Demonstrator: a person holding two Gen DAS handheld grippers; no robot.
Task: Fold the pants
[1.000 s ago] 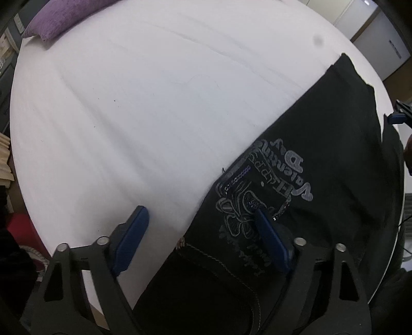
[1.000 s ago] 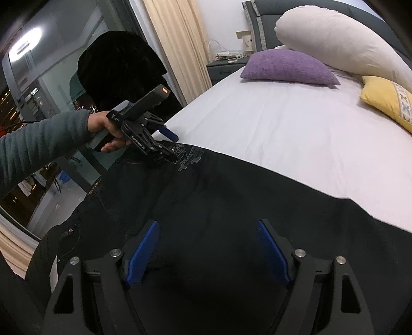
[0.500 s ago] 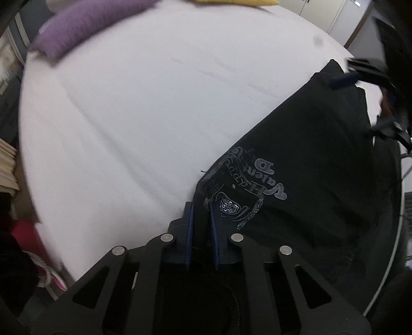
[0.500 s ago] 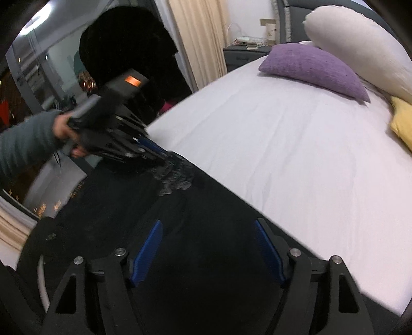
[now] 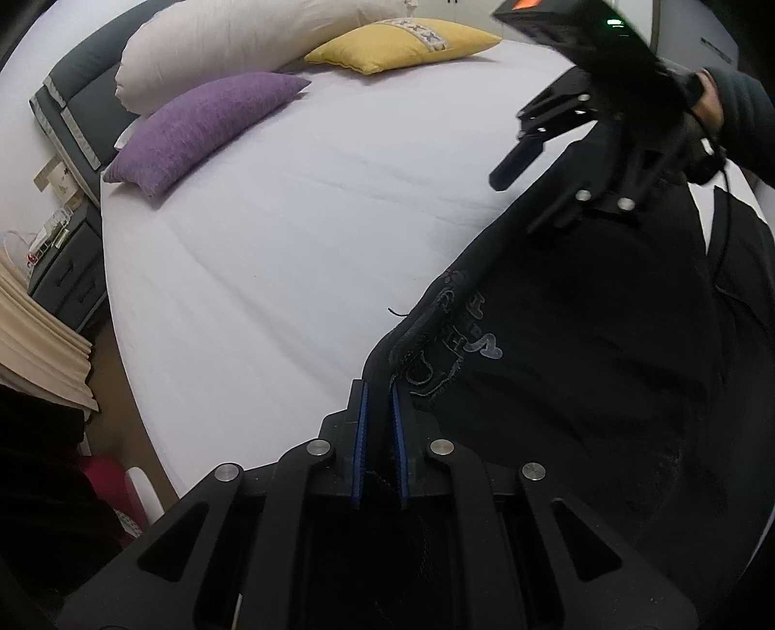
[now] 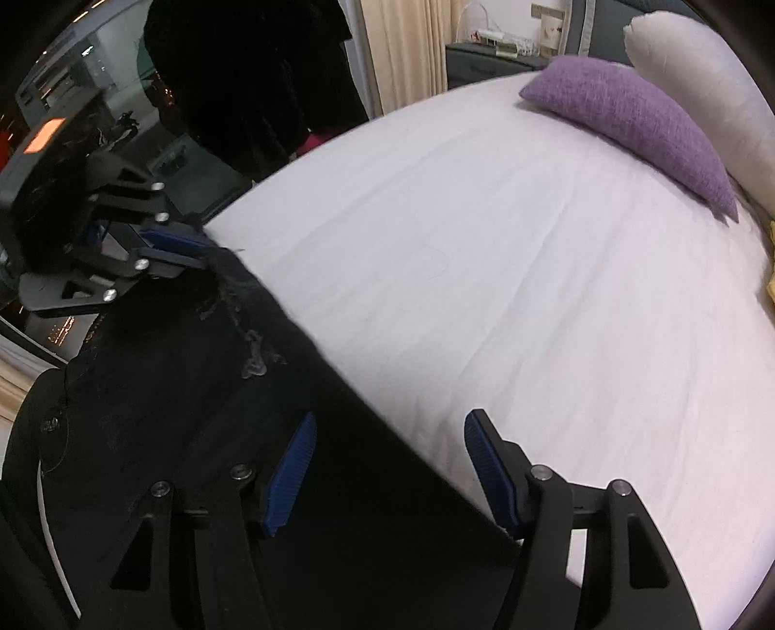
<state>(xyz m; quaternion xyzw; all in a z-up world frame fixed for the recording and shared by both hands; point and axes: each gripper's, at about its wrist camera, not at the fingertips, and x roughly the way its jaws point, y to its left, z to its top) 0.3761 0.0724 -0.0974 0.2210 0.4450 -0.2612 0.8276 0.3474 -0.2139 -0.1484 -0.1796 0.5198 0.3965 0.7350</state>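
Observation:
Black pants (image 5: 581, 349) with grey printed lettering lie along the near edge of a white bed (image 5: 300, 232). My left gripper (image 5: 377, 402) is shut on the pants' edge by the lettering and lifts it off the sheet. It also shows in the right wrist view (image 6: 193, 252), clamped on the fabric. My right gripper (image 6: 387, 465) is open, its blue pads straddling the far edge of the pants (image 6: 203, 397), one pad over cloth, one over sheet. It shows in the left wrist view (image 5: 537, 160) above the pants, open.
A purple pillow (image 5: 203, 126), a white pillow (image 5: 252, 43) and a yellow pillow (image 5: 402, 43) lie by the headboard. A nightstand (image 5: 68, 261) and curtain (image 5: 38, 349) stand left of the bed. The bed's edge runs close below my left gripper.
My left gripper closed on the pants' edge and raised it. My right gripper moved toward the pants' far edge and stays open.

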